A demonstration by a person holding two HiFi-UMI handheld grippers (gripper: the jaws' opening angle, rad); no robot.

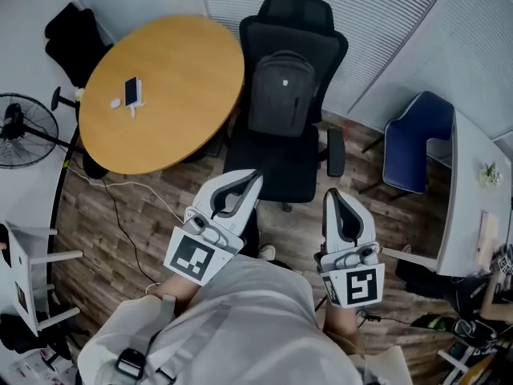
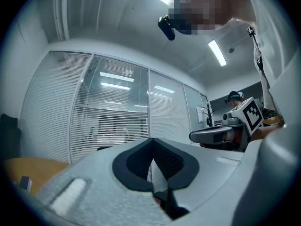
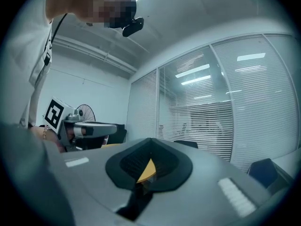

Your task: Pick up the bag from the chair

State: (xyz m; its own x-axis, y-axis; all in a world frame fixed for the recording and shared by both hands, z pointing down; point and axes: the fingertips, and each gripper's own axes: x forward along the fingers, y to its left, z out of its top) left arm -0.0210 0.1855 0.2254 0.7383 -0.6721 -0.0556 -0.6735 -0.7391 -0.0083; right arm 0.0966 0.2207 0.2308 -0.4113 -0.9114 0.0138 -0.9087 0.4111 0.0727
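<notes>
Bag of dark grey fabric stands upright on the seat of the black mesh-backed office chair, leaning against its backrest. It has a backpack's shape, and nothing of what it holds shows. Just left of the chair is the round wooden tabletop, carrying a small dark flat device with a small white piece beside it.

Both grippers hang low and near the person's body, well apart from the bag. The left gripper points toward the front edge of the chair seat, with its black-padded fingers together at the tips and nothing between them. The right gripper is beside it, above the dark wood-plank floor, with its fingers likewise closed on nothing; a sliver of the yellow tabletop shows through the gap under their tips.

A black standing fan is at the far left and a blue upholstered chair is at the right, next to a white desk
</notes>
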